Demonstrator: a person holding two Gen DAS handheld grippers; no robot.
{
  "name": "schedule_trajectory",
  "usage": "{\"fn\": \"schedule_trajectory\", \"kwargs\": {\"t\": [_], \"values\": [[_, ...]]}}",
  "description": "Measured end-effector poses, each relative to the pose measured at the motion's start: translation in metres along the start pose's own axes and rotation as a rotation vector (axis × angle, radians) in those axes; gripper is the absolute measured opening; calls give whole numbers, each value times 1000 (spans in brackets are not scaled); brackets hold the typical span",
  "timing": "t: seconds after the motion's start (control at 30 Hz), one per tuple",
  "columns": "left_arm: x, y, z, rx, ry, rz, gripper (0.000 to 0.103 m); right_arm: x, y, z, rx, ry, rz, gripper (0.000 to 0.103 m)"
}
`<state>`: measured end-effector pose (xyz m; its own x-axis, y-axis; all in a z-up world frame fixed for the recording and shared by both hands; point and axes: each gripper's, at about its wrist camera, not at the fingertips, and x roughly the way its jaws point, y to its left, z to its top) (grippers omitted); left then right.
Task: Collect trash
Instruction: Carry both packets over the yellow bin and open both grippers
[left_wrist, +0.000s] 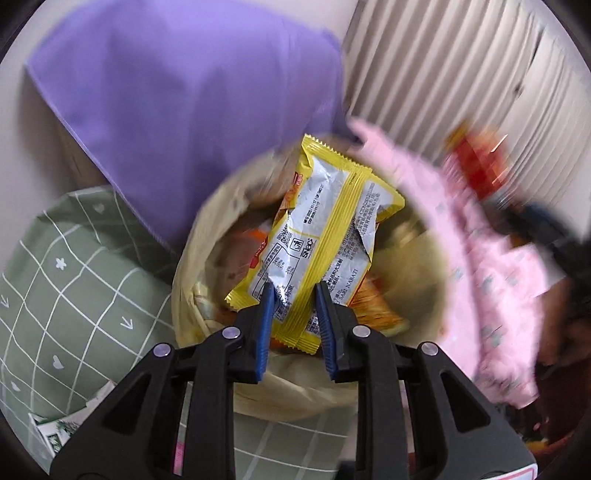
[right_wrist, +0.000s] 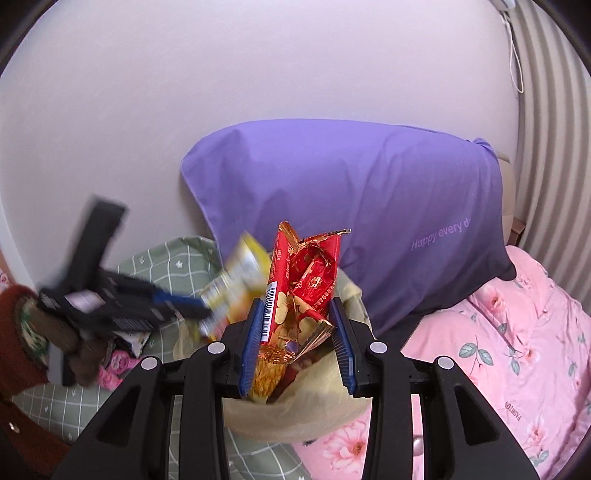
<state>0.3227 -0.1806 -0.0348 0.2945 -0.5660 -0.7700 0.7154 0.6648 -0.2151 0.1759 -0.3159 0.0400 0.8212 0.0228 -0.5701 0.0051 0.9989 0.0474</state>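
Both crinkly foil wrappers, yellow wrapper (left_wrist: 317, 236) and red wrapper (right_wrist: 306, 284), overhang the bag (left_wrist: 192, 266).

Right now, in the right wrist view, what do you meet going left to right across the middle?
Left tool holding the yellow wrapper → red wrapper in the right tool → purple pillow → pink floral quilt.

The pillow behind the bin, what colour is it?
Purple pillow, with pale lettering; clearest in the right wrist view.
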Motion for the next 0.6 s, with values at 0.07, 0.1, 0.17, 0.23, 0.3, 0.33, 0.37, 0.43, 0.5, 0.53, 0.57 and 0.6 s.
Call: {"fn": "schedule_trajectory", "kwargs": {"t": [0.07,0.1,0.17,0.23,0.3,0.33,0.37,0.43,0.5,0.53,0.57,0.6], "values": [[20,2,2,10,59,39,22,10,0,4,2,1,15,35],[28,3,3,19,82,54,22,17,0,5,1,7,25,35],[38,4,5,30,103,62,22,36,1,6,4,35,58,35],[42,3,6,28,105,50,22,60,2,3,16,83,85,35],[43,3,7,20,97,28,22,82,1,-4,32,138,83,35],[42,3,6,19,91,22,22,92,1,-7,34,167,76,35],[40,4,4,20,83,17,22,97,2,-11,26,184,66,35],[37,4,1,24,72,12,22,104,7,-17,-14,201,42,35],[36,4,0,21,63,9,22,109,11,-24,-48,225,22,35],[36,4,-1,16,61,6,22,111,11,-25,-53,232,15,35],[36,4,-1,10,58,2,22,112,11,-27,-64,233,4,35],[33,6,-3,3,53,-1,22,113,13,-27,-74,235,-9,35]]}}
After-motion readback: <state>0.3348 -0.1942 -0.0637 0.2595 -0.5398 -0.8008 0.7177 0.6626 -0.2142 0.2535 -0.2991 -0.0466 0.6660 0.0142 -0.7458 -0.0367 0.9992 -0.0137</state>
